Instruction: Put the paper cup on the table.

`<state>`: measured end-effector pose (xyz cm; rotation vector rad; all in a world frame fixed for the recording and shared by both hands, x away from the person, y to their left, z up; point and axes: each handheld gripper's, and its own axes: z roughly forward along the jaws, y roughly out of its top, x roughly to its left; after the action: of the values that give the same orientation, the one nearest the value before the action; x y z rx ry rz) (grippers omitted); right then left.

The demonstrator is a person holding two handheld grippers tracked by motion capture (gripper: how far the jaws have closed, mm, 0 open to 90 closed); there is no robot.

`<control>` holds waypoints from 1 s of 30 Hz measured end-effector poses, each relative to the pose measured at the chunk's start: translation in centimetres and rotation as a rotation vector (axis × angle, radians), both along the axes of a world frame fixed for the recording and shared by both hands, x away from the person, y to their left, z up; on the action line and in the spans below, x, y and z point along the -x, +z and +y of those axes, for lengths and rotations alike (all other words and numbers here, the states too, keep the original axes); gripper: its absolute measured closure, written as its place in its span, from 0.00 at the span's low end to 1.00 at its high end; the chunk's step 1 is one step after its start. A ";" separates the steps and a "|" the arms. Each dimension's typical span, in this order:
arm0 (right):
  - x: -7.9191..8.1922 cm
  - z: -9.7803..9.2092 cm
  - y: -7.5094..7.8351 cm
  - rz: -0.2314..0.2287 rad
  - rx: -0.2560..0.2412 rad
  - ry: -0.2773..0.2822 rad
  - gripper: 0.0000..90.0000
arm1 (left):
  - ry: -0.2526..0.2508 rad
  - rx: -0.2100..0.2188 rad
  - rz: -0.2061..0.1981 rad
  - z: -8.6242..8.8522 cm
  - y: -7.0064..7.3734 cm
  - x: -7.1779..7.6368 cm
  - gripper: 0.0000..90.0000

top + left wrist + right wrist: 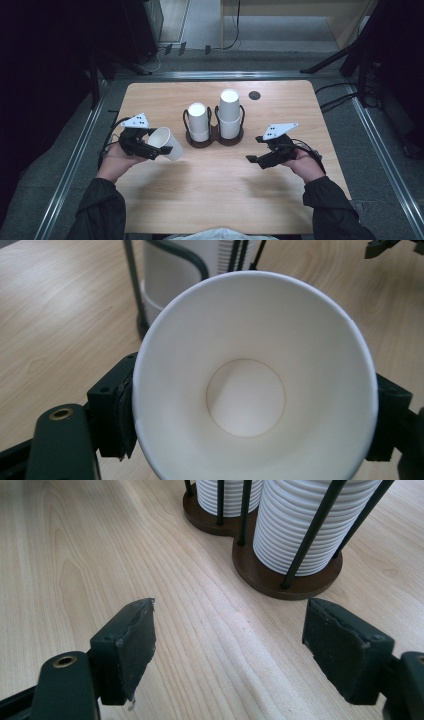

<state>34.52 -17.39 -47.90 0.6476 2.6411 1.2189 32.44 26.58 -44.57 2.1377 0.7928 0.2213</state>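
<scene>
The left claw is clamped across the sides of a single white paper cup, holding it tipped on its side above the table near the left edge, with the open mouth facing back toward the person; in the left gripper view the cup sits squeezed between the two black jaws, its empty inside and round bottom plain to see. The right claw hovers with its jaws spread apart and nothing between them, over bare wood toward the right edge, pointing at the cup holder. That dark wire holder stands near the middle of the table and carries two stacks of upturned cups, a shorter left stack and a taller right stack. The step in hand looks like carrying one loose cup, either just drawn from a stack or on its way to one. If it is going back, the next move calls for turning it mouth down and lining it over a stack top between the wire uprights. Counted: two claws, one loose cup, two stacks, one holder, and one small dark round grommet near the far edge.
</scene>
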 end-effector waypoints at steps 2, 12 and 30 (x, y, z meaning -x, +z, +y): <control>0.0 0.1 -0.1 0.000 -0.001 0.004 0.24 | 0.021 -0.010 0.002 0.7 -0.3 -0.3 0.20; -0.5 -0.3 -0.9 0.014 0.018 -0.009 0.24 | 0.107 -0.032 0.023 2.9 -1.4 -1.5 0.20; -0.4 -0.6 -1.4 0.019 0.034 -0.016 0.24 | 0.242 -0.071 0.043 5.9 -3.1 -3.8 0.20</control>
<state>34.90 -18.00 -49.32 0.6768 2.6600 1.1670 36.27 32.50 -47.71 2.1157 1.0843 0.3345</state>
